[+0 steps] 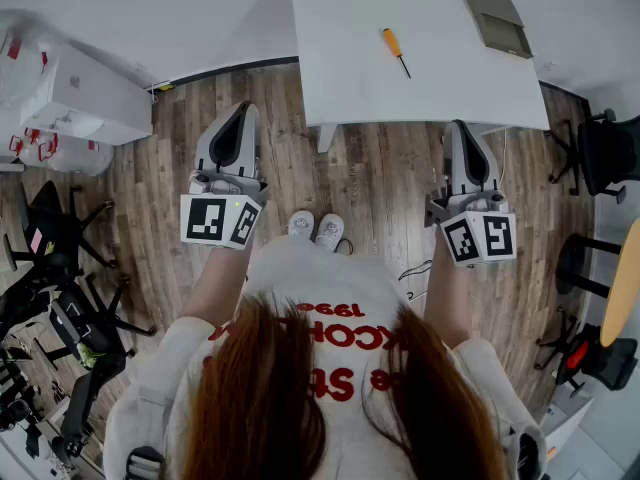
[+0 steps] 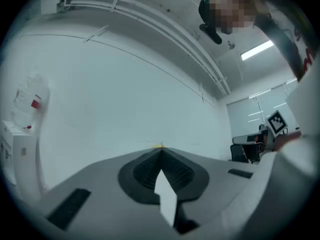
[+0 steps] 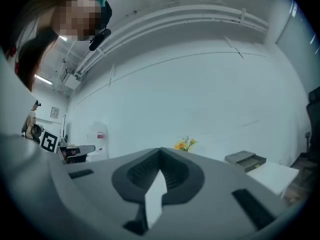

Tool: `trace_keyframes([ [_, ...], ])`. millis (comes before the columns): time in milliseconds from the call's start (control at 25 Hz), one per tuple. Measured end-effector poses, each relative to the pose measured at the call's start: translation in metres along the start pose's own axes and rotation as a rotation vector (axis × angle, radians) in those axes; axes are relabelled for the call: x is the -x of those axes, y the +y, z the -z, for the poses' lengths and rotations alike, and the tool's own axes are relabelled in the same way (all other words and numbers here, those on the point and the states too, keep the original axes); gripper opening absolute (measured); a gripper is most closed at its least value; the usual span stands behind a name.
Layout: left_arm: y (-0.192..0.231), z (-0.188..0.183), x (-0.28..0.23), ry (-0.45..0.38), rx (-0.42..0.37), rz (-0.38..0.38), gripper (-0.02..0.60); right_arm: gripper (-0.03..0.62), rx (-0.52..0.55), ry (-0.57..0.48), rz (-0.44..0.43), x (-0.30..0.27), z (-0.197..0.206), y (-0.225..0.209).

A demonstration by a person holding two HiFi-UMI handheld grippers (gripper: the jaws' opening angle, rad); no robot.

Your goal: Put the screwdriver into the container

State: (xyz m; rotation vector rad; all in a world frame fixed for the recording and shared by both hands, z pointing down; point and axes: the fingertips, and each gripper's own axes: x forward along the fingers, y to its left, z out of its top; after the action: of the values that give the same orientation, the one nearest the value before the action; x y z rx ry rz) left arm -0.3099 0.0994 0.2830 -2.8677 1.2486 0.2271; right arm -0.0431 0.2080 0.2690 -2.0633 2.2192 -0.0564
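past hair [image 1: 260,388] at 6 o'clock, open shut, empty right gripper [image 1: 458,126], leave left gripper [image 1: 243,108] shut, empty, take screwdriver [image 1: 395,50] at 12 o'clock on table [image 1: 430,83] by handle, carry to container [image 1: 495,18] at 1 o'clock.

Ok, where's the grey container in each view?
Head view: container at top right, on the white table, right of the screwdriver.
Left gripper view: not in it.
Right gripper view: container at lower right.
Shared landmark: the white table under it, in the head and right gripper views.
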Motion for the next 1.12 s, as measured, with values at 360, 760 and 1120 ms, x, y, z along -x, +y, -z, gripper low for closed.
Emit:
trace_keyframes([
  [360, -0.008, -0.003, 0.001, -0.001, -0.017, -0.016, 0.000, 0.005, 0.002, -0.009, -0.022, 0.005, -0.003, 0.001],
  [760, -0.017, -0.003, -0.007, -0.010, -0.036, -0.068, 0.000, 0.005, -0.064, 0.004, -0.112, -0.006, 0.008, -0.010],
  [1120, 0.003, 0.007, -0.047, -0.027, -0.028, -0.077, 0.000, 0.006, -0.056, 0.006, -0.141, -0.049, 0.010, -0.024],
])
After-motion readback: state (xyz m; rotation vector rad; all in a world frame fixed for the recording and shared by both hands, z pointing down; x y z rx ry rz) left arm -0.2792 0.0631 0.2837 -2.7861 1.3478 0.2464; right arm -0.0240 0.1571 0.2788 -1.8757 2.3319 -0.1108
